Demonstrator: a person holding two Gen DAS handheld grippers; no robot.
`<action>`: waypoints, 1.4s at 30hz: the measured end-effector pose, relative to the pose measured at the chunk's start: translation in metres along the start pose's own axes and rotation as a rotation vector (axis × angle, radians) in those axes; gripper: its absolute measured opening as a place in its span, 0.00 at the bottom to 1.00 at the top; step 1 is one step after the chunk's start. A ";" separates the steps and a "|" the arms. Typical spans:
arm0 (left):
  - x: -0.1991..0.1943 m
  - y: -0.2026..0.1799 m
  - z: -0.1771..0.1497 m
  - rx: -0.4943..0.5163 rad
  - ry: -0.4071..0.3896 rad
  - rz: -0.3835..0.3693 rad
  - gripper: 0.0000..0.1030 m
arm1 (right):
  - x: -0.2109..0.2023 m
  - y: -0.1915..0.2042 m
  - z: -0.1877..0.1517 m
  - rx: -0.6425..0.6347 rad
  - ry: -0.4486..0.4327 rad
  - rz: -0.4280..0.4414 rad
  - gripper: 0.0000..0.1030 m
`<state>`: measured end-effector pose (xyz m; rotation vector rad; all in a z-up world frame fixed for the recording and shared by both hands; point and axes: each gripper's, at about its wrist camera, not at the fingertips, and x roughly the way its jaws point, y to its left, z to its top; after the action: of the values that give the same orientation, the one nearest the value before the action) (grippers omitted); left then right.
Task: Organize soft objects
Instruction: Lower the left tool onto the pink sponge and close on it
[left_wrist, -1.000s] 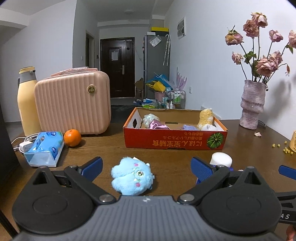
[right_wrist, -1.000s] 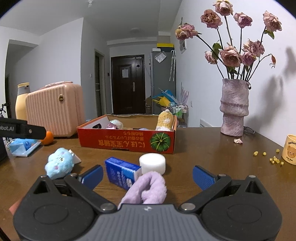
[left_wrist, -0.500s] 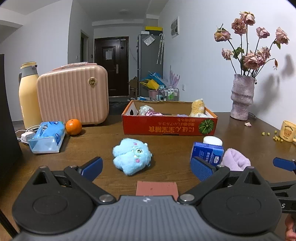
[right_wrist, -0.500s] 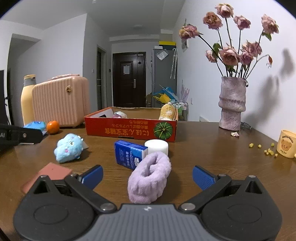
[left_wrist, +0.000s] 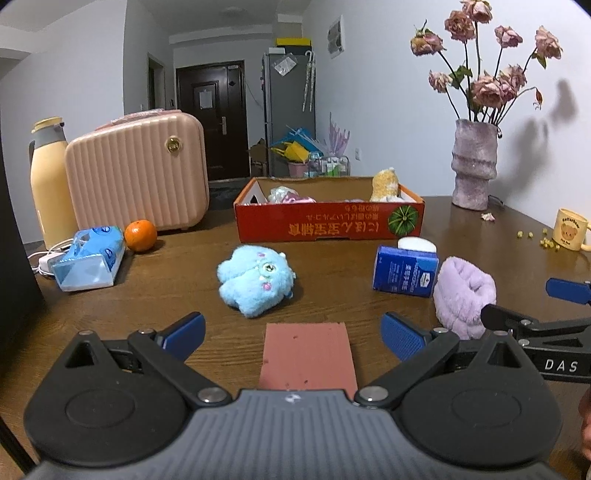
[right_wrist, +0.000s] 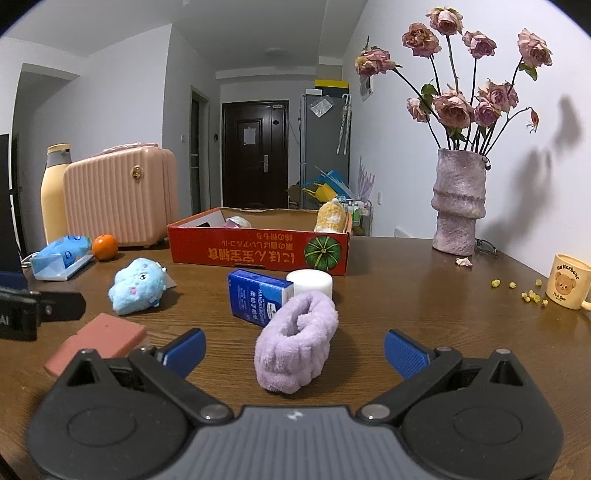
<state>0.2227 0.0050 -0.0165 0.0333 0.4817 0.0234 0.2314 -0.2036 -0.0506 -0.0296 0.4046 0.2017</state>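
A light blue plush toy (left_wrist: 256, 280) (right_wrist: 137, 286) lies on the brown table, a little beyond my open left gripper (left_wrist: 293, 336). Directly ahead of my open right gripper (right_wrist: 294, 352) lies a rolled lilac fluffy band (right_wrist: 296, 341) (left_wrist: 463, 295), partly between the blue fingertips and untouched. Farther back stands a red cardboard box (left_wrist: 328, 223) (right_wrist: 258, 252) holding a yellow plush (left_wrist: 385, 184) (right_wrist: 331, 220) and other soft items. A flat pink sponge (left_wrist: 306, 354) (right_wrist: 96, 338) rests between the left fingers.
A blue handkerchief pack (right_wrist: 256, 296) and a white round block (right_wrist: 309, 281) sit behind the lilac band. On the left are a tissue pack (left_wrist: 88, 257), an orange (left_wrist: 140, 235), a pink case (left_wrist: 136, 171) and a bottle (left_wrist: 50, 186). A vase (right_wrist: 458, 201) and a mug (right_wrist: 567, 281) stand right.
Both grippers have pulled back and risen from the table. The plush and lilac band now sit farther ahead, and the pink sponge has come into the left view.
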 end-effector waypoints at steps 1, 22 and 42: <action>0.002 0.000 0.000 -0.001 0.007 -0.004 1.00 | 0.000 0.000 0.000 0.000 0.001 -0.001 1.00; 0.064 -0.009 -0.024 0.026 0.254 0.000 1.00 | 0.006 -0.009 -0.001 0.038 0.042 -0.024 1.00; 0.075 -0.001 -0.025 -0.033 0.303 -0.012 1.00 | 0.010 -0.010 -0.001 0.047 0.062 -0.035 1.00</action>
<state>0.2776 0.0070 -0.0735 -0.0057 0.7848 0.0251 0.2422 -0.2118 -0.0561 0.0033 0.4704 0.1567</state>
